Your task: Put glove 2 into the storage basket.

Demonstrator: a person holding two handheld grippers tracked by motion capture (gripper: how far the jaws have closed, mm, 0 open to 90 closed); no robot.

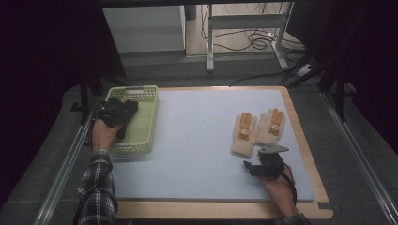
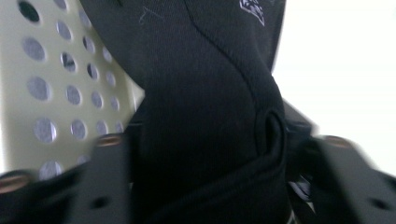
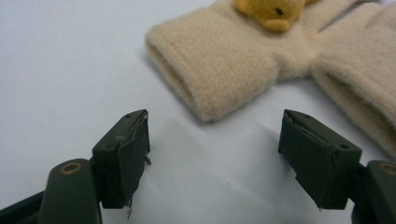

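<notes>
Left tool [image 1: 114, 114] over basket with black glove; right tool [image 1: 263, 168] idle near beige gloves.

Left tool sits in the pale green perforated basket [image 1: 149, 123] at the surface's left edge, black glove [image 2: 205, 107] between its jaws; the left gripper view is blurred, so can't tell whether the pads press the fabric or stand off it. Glove hangs against the basket's holed wall. Right tool rests low over the pale blue surface [image 1: 197, 140], jaws wide apart, nothing between them, just short of the cuff of the nearer beige glove [image 3: 224, 70]. Two beige gloves with yellow-orange bear faces lie flat side by side, touching, right of centre, well apart from the basket.
</notes>
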